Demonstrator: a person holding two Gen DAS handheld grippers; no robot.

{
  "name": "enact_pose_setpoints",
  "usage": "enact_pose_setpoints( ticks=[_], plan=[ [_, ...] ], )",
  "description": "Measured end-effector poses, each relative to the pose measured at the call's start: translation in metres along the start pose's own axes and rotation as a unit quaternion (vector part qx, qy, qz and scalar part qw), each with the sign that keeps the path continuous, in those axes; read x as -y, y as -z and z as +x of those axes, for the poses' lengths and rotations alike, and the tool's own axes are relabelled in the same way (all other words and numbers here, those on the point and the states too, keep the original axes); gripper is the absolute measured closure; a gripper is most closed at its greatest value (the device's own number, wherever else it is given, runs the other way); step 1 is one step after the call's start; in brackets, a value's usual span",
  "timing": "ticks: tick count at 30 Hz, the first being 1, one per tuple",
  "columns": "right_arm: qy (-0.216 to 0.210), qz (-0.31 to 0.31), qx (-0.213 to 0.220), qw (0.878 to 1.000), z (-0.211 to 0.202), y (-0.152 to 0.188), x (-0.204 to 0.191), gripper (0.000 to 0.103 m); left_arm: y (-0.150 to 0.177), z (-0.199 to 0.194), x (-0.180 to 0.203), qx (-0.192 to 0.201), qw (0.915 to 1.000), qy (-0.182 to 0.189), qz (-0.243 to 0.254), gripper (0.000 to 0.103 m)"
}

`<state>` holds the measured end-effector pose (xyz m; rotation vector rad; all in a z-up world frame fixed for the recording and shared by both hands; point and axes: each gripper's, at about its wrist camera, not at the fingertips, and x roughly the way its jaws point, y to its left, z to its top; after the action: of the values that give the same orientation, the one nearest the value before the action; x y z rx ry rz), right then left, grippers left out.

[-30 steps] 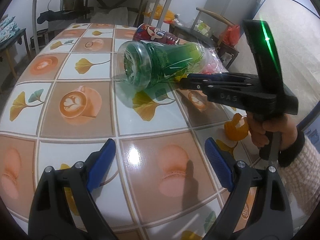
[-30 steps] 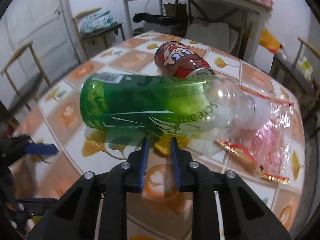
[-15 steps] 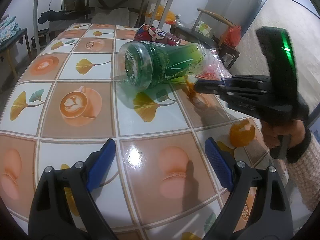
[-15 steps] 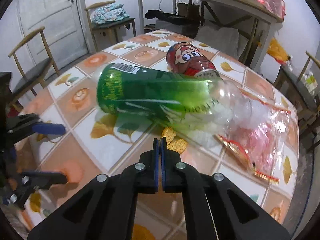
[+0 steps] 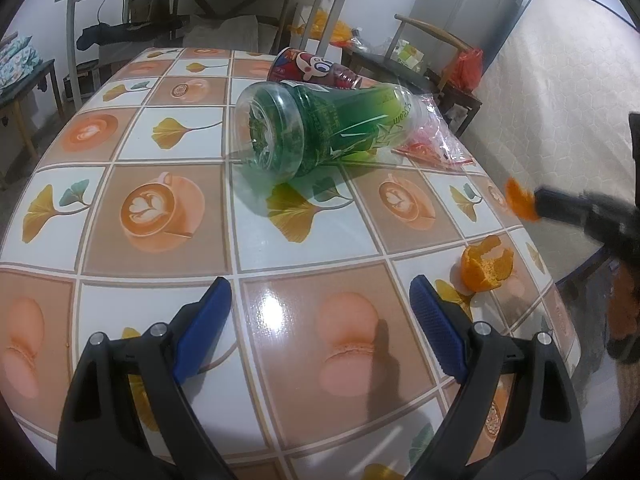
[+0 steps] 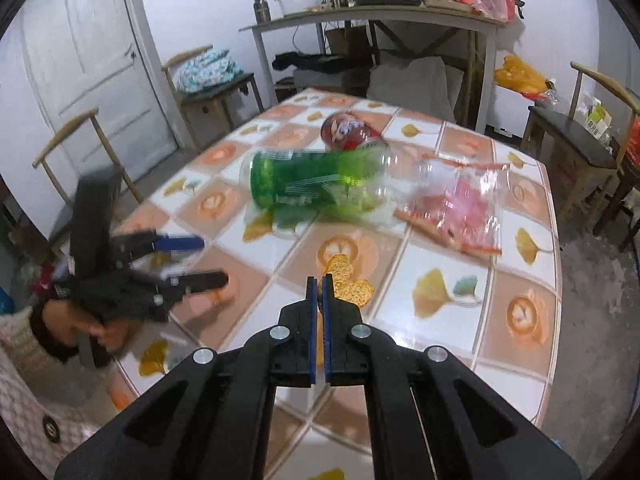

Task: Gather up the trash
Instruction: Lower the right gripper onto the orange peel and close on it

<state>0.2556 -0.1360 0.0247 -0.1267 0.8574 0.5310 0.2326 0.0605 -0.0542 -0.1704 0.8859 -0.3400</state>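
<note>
A green plastic bottle [image 5: 328, 128] lies on its side on the tiled table [image 5: 168, 208], with a red cartoon can [image 5: 316, 68] behind it and a clear pink-and-red plastic bag [image 5: 436, 140] to its right. My right gripper [image 6: 319, 284] is shut on a piece of orange peel [image 6: 348, 280] and holds it above the table's edge; the peel also shows in the left wrist view [image 5: 518, 200]. Another orange peel [image 5: 486, 264] lies near the table's right edge. My left gripper [image 5: 320, 320] is open and empty above the table's front.
Wooden chairs [image 6: 580, 136] stand around the table. A metal shelf table [image 6: 376, 20] with pots and bags is behind it. A white door [image 6: 88, 64] is at the left. A mattress [image 5: 560, 80] leans at the right.
My right gripper shut on the orange peel beside the bottle, then pulled it back and away toward the table's edge. The left gripper stayed open and still.
</note>
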Motion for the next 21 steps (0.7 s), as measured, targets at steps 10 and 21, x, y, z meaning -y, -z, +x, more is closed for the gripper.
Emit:
enact_pose_setpoints(
  ticks=[10, 21],
  plan=[
    [-0.009, 0.006, -0.07, 0.997, 0.035, 0.033, -0.005, 0.089, 0.001, -0.001, 0.002, -0.003, 1.0, -0.007, 0.001, 0.017],
    [-0.058, 0.144, 0.008, 0.988, 0.001, 0.034, 0.045, 0.07, 0.002, -0.002, 0.002, -0.004, 1.0, -0.007, 0.0, 0.017]
  ],
)
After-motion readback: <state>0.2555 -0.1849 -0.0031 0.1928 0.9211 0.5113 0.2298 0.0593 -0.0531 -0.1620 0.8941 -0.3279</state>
